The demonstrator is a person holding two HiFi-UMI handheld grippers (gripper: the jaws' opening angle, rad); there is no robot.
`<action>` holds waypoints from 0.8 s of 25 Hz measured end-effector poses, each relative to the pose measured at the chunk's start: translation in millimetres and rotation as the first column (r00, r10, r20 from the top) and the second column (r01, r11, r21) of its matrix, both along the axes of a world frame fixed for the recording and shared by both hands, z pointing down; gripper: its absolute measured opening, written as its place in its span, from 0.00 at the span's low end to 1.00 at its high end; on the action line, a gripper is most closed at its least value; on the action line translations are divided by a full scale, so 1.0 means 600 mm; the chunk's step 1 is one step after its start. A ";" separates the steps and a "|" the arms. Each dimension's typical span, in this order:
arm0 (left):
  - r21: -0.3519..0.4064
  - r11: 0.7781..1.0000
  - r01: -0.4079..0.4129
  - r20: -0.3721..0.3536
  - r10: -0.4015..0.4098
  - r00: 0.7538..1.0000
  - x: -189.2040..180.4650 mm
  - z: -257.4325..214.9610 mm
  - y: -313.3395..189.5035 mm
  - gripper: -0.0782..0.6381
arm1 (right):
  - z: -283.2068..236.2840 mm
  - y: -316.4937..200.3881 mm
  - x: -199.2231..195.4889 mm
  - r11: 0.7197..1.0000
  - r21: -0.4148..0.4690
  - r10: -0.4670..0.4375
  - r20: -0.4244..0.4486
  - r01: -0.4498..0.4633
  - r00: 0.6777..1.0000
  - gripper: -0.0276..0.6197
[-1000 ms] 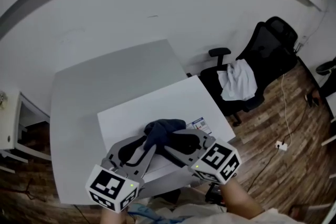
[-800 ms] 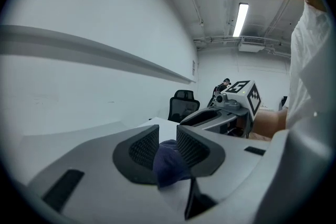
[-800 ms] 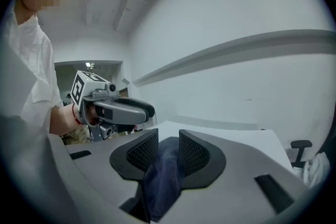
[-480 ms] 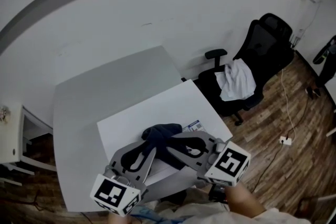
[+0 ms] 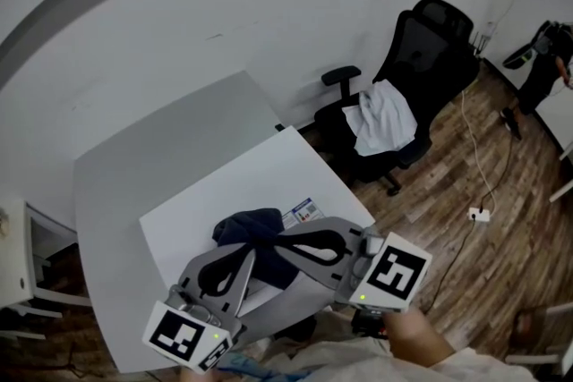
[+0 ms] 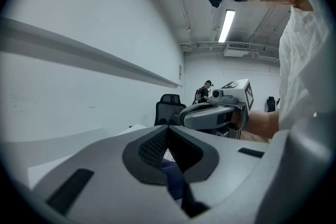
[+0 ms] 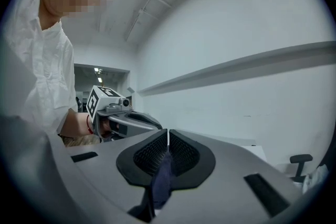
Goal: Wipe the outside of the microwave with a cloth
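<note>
A dark blue cloth [image 5: 243,226] lies bunched on the white top of the microwave [image 5: 224,179], beside a small printed label [image 5: 303,212]. Both grippers reach in from the near edge and cross at the cloth. My left gripper [image 5: 257,239] is shut, and in the left gripper view blue cloth [image 6: 176,178] shows between its pads [image 6: 152,147]. My right gripper [image 5: 270,244] is shut on the same cloth, and in the right gripper view a fold of it [image 7: 161,181] hangs from between the pads [image 7: 181,153]. The microwave's front and sides are hidden.
The microwave stands on a grey table [image 5: 125,157] against a white wall. To the right is a black office chair [image 5: 421,58] with a white garment [image 5: 380,116] on its seat. A cable and plug [image 5: 474,212] lie on the wooden floor. A person [image 5: 546,58] stands far right.
The head view has swung, so the microwave and chair sit further left and up. Both grippers stay shut at the cloth, which remains beside the label.
</note>
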State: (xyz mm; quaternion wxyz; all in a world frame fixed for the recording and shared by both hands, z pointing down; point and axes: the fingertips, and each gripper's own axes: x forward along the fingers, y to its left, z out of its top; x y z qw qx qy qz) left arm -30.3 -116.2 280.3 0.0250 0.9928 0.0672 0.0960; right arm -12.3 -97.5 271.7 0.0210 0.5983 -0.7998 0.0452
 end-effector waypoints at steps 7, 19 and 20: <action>0.000 1.000 -0.010 -0.012 0.010 1.000 0.014 -0.006 0.009 0.11 | -0.005 0.021 0.022 1.000 -0.001 0.007 0.033 -0.007 0.999 0.09; 0.000 1.000 -0.012 -0.007 0.012 1.000 0.022 -0.005 0.020 0.11 | -0.012 0.021 0.017 1.000 -0.012 -0.022 -0.002 0.022 1.000 0.09; 0.001 1.000 -0.013 -0.006 0.013 1.000 0.022 -0.004 0.021 0.11 | -0.013 0.021 0.016 1.000 -0.012 -0.024 -0.002 0.024 1.000 0.09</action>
